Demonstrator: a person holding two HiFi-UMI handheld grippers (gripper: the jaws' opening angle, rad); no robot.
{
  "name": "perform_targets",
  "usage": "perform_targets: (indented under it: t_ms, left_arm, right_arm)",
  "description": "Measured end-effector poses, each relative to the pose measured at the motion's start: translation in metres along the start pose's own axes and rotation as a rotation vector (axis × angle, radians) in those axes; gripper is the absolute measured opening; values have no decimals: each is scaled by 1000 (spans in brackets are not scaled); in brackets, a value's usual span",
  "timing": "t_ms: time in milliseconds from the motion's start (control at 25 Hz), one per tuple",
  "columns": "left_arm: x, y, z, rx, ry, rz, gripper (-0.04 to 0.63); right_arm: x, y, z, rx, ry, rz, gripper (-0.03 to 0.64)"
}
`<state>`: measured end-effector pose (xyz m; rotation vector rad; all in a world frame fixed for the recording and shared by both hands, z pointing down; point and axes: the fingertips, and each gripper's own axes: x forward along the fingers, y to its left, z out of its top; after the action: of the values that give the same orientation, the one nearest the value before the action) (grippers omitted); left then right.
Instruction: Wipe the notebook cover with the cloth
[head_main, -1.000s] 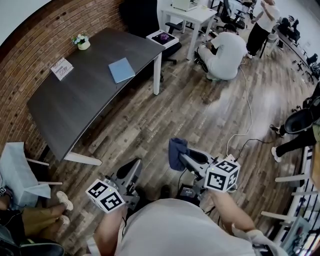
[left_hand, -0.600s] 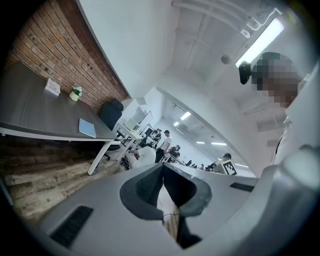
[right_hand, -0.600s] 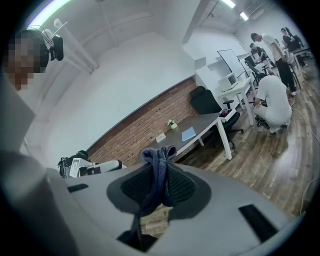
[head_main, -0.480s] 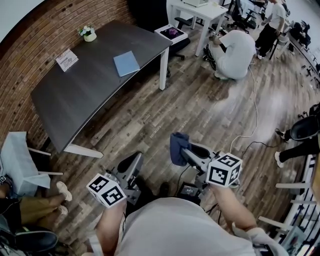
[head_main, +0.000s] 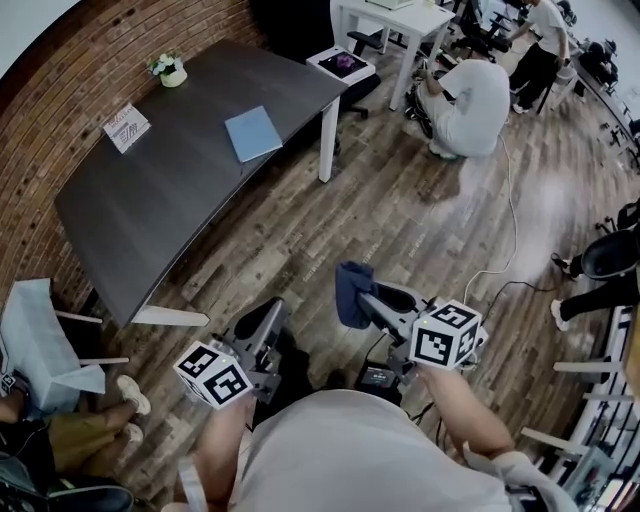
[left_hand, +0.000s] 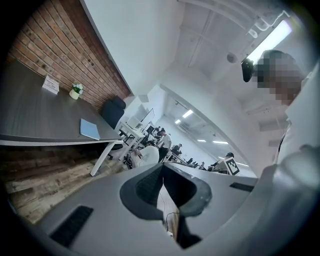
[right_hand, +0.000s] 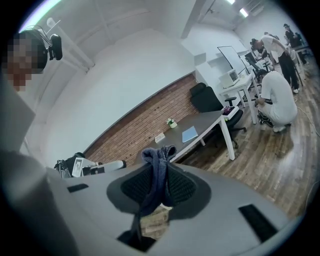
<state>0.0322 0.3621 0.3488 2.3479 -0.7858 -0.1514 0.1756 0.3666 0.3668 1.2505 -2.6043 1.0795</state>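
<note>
Notebook (head_main: 252, 133): light blue, closed, lying flat on the dark table (head_main: 170, 200), toward its far right end, close to the edge.

Cloth (head_main: 351, 293): dark blue, bunched, well apart from the notebook, up in the air over the wood floor (head_main: 400, 220), near the person's body.

Right gripper (head_main: 362, 300) has it. Its fingers (right_hand: 134, 187) are closed on the cloth, fabric pinched between the pads. A wad sticks out past the tips and a strip hangs down behind.

Left gripper (head_main: 272, 312): just left of the right one, held low. Its fingers (left_hand: 146, 186) are closed together at the tips with nothing between them.

Both grippers point toward the table and are well short of it.

Also on the table:
- small flower pot (head_main: 167, 70) at the far left corner, by the brick wall (head_main: 60, 80)
- white card (head_main: 125, 127), left of the notebook and nearer than the pot

Around the room:
- black office chair (right_hand: 206, 100) beyond the table's far end
- white table (head_main: 395, 22) far right, with a person in white shirt (head_main: 470, 95) crouching on the floor beside it
- white cable (head_main: 505, 230) running across the floor on the right
- white chair (head_main: 35, 345) near left, at the table's near end
</note>
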Motion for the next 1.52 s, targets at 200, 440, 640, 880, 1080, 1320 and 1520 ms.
perform_targets:
  t_ms: [200, 440, 640, 880, 1080, 1320, 1520]
  left_arm:
    - [13, 42, 28, -13, 25, -13, 9]
    - [22, 91, 63, -21, 67, -31, 9]
    - [30, 129, 83, -29, 80, -36, 9]
    - [39, 160, 101, -29, 78, -30, 9]
    - [54, 179, 112, -31, 70, -9, 9]
    - [89, 202, 130, -20, 21, 53, 11]
    - [121, 224, 143, -41, -22, 136, 16]
  right_arm:
    - [40, -8, 20, 15, -1, -40, 98]
    - [89, -7, 48, 23, -4, -83, 98]
    - [121, -9, 67, 14, -8, -115, 98]
    - [154, -13, 86, -4, -8, -118, 98]
    - [177, -25, 109, -31, 3, -100, 97]
    - [206, -56, 142, -68, 43, -43, 98]
    - [233, -80, 174, -97, 97, 30, 97]
